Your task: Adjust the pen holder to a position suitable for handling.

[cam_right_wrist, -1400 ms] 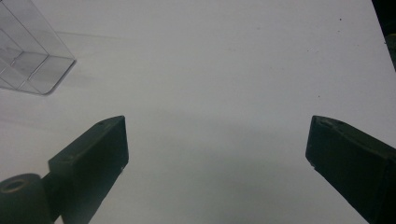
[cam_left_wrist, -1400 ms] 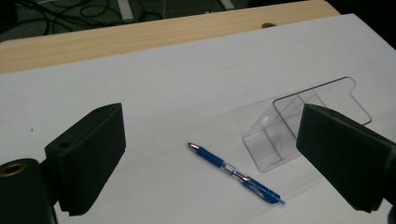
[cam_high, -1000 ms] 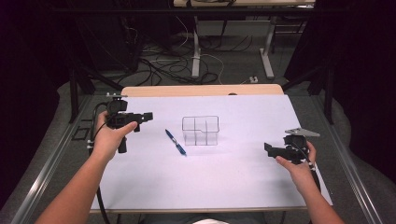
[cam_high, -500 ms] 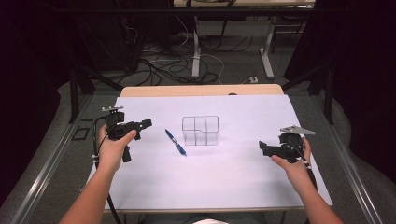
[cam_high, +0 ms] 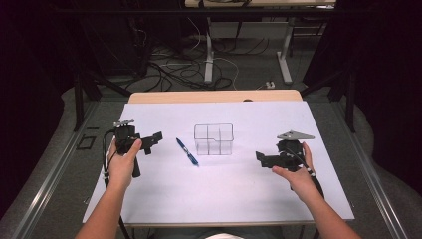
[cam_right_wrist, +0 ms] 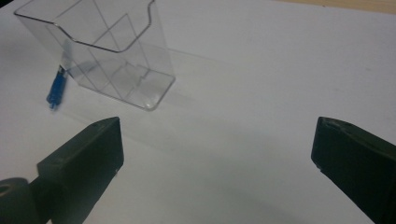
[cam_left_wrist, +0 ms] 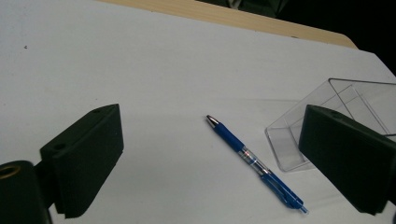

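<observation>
A blue pen lies on the white table sheet, just left of a clear plastic divided box. My left gripper is held low at the left, pointing right toward the pen. Its jaws have just been opening and nothing is between them. In the left gripper view the pen lies ahead between the open jaws, with the box behind it. My right gripper stands open to the right of the box, pointing left. The right gripper view has the box and pen ahead of its empty gripper.
The sheet covers most of a wooden table whose bare back edge shows behind. Cables and desk legs lie on the floor beyond. White sheet stretches around the pen and box.
My left hand has sunk toward the table and its jaws stand wider. My right hand has moved left, closer to the clear box. Pen and box have not moved.
</observation>
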Tool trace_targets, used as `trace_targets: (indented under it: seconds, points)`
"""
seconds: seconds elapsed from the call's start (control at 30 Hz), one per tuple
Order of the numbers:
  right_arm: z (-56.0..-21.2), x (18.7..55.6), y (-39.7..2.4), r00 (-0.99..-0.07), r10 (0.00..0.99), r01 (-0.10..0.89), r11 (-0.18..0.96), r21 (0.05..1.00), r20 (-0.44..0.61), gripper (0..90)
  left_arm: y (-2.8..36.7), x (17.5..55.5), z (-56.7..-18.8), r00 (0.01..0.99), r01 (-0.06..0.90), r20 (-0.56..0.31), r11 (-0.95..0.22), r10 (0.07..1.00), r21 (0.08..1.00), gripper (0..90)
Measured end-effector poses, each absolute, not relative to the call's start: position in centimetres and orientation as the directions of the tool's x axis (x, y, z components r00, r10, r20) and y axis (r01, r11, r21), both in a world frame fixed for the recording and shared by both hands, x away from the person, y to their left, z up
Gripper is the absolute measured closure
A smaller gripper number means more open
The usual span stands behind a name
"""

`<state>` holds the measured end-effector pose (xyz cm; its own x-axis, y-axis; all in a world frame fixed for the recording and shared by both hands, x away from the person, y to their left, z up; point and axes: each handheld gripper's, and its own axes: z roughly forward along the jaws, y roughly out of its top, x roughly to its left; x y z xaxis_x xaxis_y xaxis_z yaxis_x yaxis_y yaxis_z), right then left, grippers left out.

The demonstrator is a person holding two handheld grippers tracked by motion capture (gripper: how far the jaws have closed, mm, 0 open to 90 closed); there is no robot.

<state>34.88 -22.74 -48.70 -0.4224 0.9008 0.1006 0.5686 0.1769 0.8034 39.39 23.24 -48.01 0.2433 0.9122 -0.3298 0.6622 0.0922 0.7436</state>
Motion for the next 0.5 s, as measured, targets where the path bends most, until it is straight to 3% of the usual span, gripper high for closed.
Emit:
trace_targets:
  seconds: [0.33,0.5]
  points:
    - [-48.0,34.9,-17.0,-0.526,0.850,0.485,0.292,0.824,0.009,7.3,24.7,39.0,-48.9,0.255,0.662,-0.266,0.033,0.930,0.749,0.6]
    - [-48.0,35.1,-14.6,-0.568,0.823,0.466,0.301,0.832,0.020,15.7,25.4,38.9,-49.3,0.241,0.658,-0.274,0.050,0.931,0.751,0.6]
